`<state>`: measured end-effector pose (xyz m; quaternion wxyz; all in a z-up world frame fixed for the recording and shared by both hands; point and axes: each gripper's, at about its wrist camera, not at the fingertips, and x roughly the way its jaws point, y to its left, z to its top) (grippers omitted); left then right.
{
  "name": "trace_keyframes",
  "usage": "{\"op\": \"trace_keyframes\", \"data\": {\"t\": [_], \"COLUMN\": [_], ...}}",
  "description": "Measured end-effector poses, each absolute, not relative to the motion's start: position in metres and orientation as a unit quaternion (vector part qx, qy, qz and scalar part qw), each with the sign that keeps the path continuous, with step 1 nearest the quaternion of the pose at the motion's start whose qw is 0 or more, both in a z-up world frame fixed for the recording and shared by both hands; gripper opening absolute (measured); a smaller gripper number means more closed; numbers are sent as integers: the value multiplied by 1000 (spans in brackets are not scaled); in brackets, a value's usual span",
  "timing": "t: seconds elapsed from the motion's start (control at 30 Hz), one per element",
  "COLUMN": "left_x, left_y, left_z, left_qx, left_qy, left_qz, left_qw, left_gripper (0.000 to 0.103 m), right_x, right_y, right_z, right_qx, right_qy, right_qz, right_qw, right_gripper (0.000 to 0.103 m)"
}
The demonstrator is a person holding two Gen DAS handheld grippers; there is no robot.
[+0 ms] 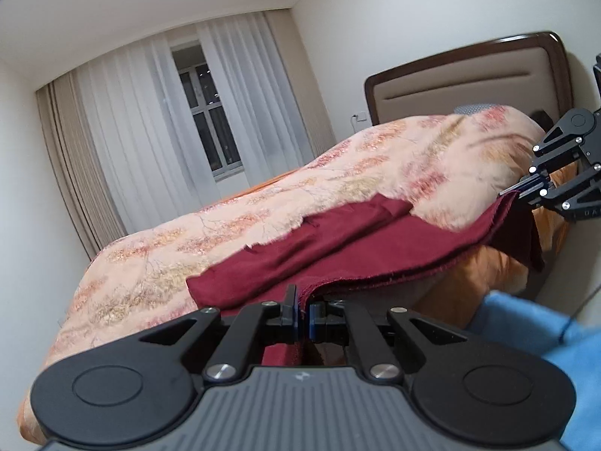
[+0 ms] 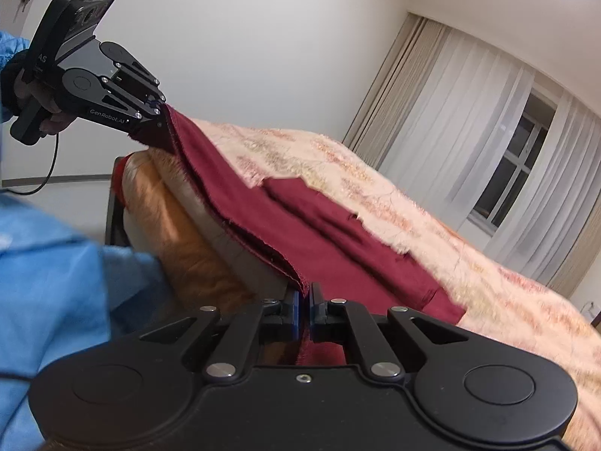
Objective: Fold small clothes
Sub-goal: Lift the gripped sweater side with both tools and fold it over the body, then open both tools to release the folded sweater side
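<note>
Dark red woven cloth [image 1: 330, 248] lies over the near edge of the bed's pink floral fleece blanket [image 1: 233, 221]. Left claw [image 1: 302, 310] pinched closed on one corner of its frayed edge; right claw [image 2: 304, 310] pinched closed on the opposite corner, edge stretched between them.

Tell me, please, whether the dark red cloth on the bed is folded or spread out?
Folded, at least partly: the dark red cloth shows stacked layers along its near edge, pinched at both ends by the left gripper and right gripper.
</note>
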<state>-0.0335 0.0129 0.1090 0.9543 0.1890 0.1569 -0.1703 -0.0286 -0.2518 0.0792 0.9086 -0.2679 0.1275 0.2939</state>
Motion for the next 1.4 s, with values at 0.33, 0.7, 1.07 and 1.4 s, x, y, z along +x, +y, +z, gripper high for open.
{"op": "trace_keyframes", "data": {"t": [0.33, 0.7, 1.07, 1.4], "left_x": [69, 254, 393, 437], "left_y": [7, 6, 22, 25], "left_z": [190, 180, 84, 40], "left_qx": [153, 124, 72, 49], "left_qy": [117, 180, 298, 363], "left_qz": [-166, -142, -130, -116], "left_qw": [967, 965, 943, 923], "left_gripper": [4, 4, 4, 5], "right_x": [90, 286, 433, 469], "right_y": [-249, -256, -258, -256], "right_z": [164, 150, 65, 13], "right_qx": [-306, -252, -172, -150], "right_qy": [54, 125, 233, 297], "right_qz": [294, 267, 258, 237], "right_qw": [904, 922, 922, 913], "right_gripper": [5, 5, 5, 52]}}
